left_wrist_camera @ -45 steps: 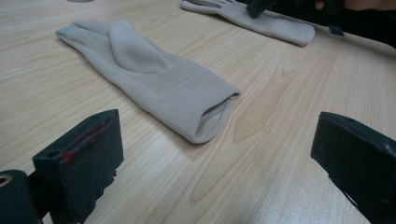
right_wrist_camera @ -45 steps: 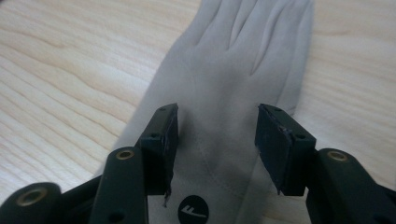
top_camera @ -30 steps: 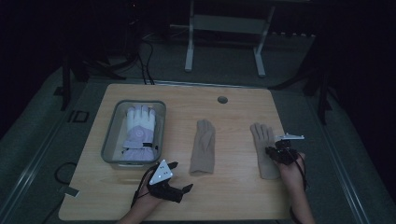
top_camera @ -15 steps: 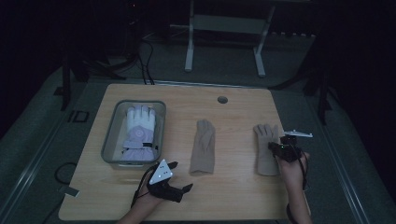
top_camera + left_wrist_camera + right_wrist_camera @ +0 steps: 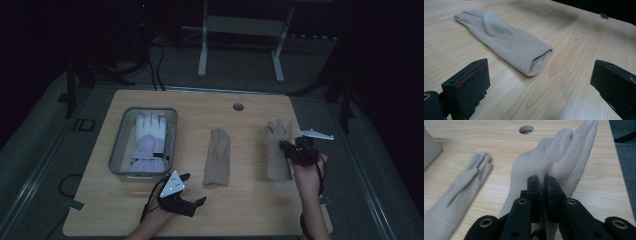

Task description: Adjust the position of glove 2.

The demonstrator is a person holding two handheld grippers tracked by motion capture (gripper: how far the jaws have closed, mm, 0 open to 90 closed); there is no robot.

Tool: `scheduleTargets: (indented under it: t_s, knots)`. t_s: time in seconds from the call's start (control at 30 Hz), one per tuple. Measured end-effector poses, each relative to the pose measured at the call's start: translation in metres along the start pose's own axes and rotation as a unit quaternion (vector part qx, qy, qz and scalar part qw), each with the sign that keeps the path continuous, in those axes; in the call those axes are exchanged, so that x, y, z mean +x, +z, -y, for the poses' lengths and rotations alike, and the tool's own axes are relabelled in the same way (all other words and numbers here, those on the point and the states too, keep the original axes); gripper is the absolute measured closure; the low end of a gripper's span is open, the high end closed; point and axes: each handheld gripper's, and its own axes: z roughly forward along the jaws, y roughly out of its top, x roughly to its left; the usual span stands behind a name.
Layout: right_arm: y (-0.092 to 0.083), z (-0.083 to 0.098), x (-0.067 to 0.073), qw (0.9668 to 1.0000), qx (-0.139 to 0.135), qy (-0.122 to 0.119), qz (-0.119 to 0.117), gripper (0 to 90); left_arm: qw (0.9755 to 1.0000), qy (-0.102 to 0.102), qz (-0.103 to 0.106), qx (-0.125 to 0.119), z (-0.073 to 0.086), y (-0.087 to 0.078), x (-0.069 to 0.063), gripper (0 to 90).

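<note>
A beige glove [image 5: 278, 159] lies at the table's right, and my right gripper [image 5: 289, 148] is shut on the fabric near its middle. In the right gripper view the two black jaws [image 5: 542, 179] press together on a fold of this glove [image 5: 554, 160], whose fingers point away. A second beige glove [image 5: 217, 157] lies flat at the table's middle, cuff toward the person. My left gripper [image 5: 192, 192] hovers open near the front edge, just left of that cuff. The left gripper view looks between the wide-apart jaws [image 5: 541, 83] at the second glove [image 5: 506, 41], with nothing held.
A grey bin [image 5: 120, 150] at the left holds a white and lavender glove [image 5: 149, 140]. A round hole [image 5: 238, 107] sits in the wooden table [image 5: 250, 210] near its far edge. Dark floor, cables and a metal stand surround the table.
My right gripper has moved a little away from the person, and the right beige glove has shifted with it. The left gripper and the middle glove have stayed put.
</note>
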Motion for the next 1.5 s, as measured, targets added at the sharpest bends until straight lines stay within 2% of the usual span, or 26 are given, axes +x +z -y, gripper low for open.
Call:
scheduleTargets:
  t_s: [0.2,0.47,0.53,0.67,0.97,1.03,1.1,1.37,1.43,1.5]
  knots:
    - [0.002,-0.006,0.025,0.9998,-0.007,-0.016,-0.014,83.5,1.0,0.0,0.0,-0.001,0.0,0.0,0.0,2.7]
    - [0.01,-0.013,0.056,0.9991,-0.012,-0.023,-0.035,83.6,1.0,0.001,0.0,-0.001,0.0,-0.001,0.0,2.7]
    - [0.01,-0.014,0.059,0.9988,-0.013,-0.025,-0.04,83.5,1.0,0.001,0.0,-0.001,0.0,-0.001,0.0,2.6]
    - [0.015,-0.018,0.08,0.998,-0.018,-0.029,-0.053,83.6,1.0,0.005,0.0,-0.003,0.0,-0.001,0.0,2.7]
    - [0.028,-0.021,0.114,0.9963,-0.017,-0.016,-0.083,83.6,1.0,0.005,0.002,-0.002,0.0,-0.002,0.0,2.7]
    - [0.033,-0.02,0.122,0.9963,-0.012,-0.022,-0.083,83.5,0.9999,0.008,0.002,-0.007,-0.001,-0.003,0.0,2.7]
    - [0.036,-0.02,0.125,0.9963,-0.011,-0.02,-0.083,83.5,0.9999,0.008,0.002,-0.008,-0.001,-0.003,0.0,2.7]
    - [0.055,-0.013,0.152,0.9964,-0.006,-0.011,-0.084,83.5,0.9999,0.007,0.005,-0.008,-0.001,-0.004,0.0,2.7]
    - [0.062,-0.009,0.155,0.9971,-0.002,-0.006,-0.075,83.5,0.9999,0.006,0.005,-0.009,-0.001,-0.004,0.0,2.7]
    - [0.07,-0.004,0.155,0.9971,0.003,0.003,-0.076,83.5,0.9999,0.004,0.006,-0.009,-0.001,-0.004,0.0,2.7]
